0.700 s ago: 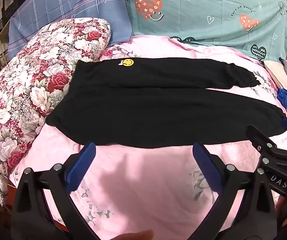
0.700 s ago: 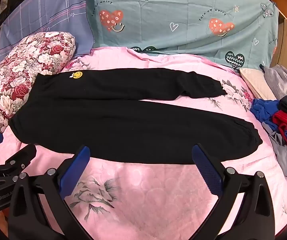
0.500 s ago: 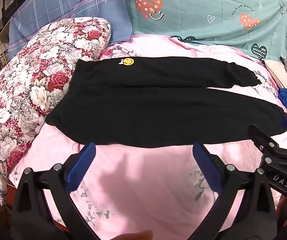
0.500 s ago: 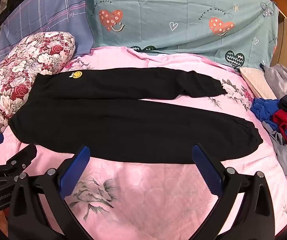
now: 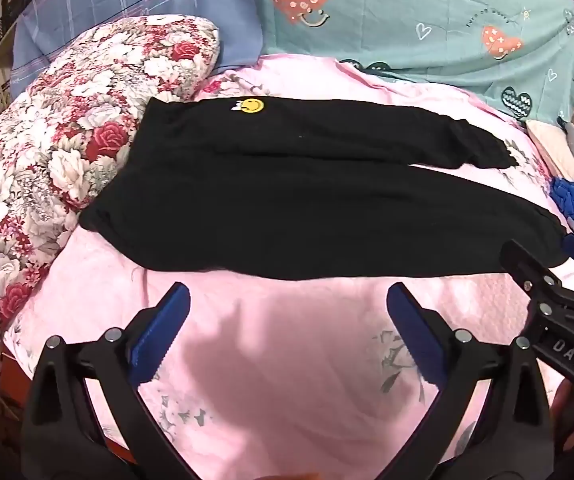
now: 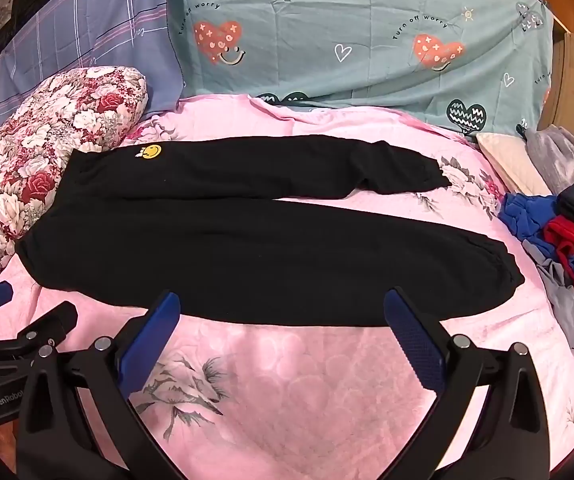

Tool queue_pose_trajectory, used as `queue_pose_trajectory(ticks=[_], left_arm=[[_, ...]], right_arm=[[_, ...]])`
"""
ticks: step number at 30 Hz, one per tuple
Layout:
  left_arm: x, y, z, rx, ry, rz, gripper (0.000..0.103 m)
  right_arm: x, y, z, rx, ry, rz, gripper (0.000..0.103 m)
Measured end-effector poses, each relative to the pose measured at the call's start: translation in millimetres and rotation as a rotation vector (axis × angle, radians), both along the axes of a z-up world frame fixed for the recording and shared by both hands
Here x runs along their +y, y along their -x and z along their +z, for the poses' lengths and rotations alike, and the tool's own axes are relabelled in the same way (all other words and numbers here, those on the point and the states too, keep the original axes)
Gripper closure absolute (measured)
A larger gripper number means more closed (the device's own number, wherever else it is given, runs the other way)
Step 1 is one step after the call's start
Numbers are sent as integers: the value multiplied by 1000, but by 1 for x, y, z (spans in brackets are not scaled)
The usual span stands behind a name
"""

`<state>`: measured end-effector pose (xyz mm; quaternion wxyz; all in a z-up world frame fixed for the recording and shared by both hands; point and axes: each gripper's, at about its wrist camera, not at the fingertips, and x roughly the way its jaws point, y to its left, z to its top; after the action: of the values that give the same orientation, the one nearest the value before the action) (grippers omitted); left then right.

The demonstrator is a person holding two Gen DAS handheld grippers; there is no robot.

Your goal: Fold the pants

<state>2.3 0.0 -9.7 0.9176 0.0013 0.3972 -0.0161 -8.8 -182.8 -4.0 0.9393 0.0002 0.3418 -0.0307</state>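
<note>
Black pants (image 5: pixel 287 200) (image 6: pixel 247 240) lie spread flat across the pink bedsheet (image 5: pixel 287 360), waistband at the left, both legs reaching right. A yellow smiley patch (image 5: pixel 252 105) marks the far hip. My left gripper (image 5: pixel 287 300) hovers open just in front of the near leg's lower edge, nothing between its blue pads. My right gripper (image 6: pixel 281 308) is open too, its tips just over the same near edge, further toward the cuffs. The other gripper shows in each view: the right gripper (image 5: pixel 559 312) at the right edge, the left gripper (image 6: pixel 15 344) at the lower left.
A floral pillow (image 5: pixel 47 152) borders the waistband on the left. Teal heart-print bedding (image 6: pixel 367 40) and a blue plaid cloth (image 5: pixel 127 8) stand behind. A heap of blue, red and grey clothes (image 6: pixel 559 248) lies to the right of the cuffs.
Both grippers have crept slightly forward toward the pants' near edge; the jaws stay wide and the pants have not moved.
</note>
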Motion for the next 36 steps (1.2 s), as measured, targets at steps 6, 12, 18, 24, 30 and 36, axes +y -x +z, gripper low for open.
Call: queue_pose_trajectory(ticks=[6, 12, 18, 24, 30, 36], left_arm=[[-2, 2, 1, -19, -8, -16, 3], [-4, 4, 1, -38, -26, -42, 3], [-4, 4, 0, -44, -32, -61, 3], [-3, 1, -3, -34, -49, -24, 3], [10, -2, -3, -50, 8, 37, 3], [7, -5, 1, -73, -76, 22, 3]], right_arm=[[-2, 2, 2, -5, -5, -6, 1], [0, 1, 1, -7, -7, 4, 1], [2, 0, -1, -9, -4, 11, 1], [4, -1, -1, -10, -1, 16, 1], [2, -3, -1, -8, -3, 11, 1], [1, -5, -3, -1, -5, 12, 1]])
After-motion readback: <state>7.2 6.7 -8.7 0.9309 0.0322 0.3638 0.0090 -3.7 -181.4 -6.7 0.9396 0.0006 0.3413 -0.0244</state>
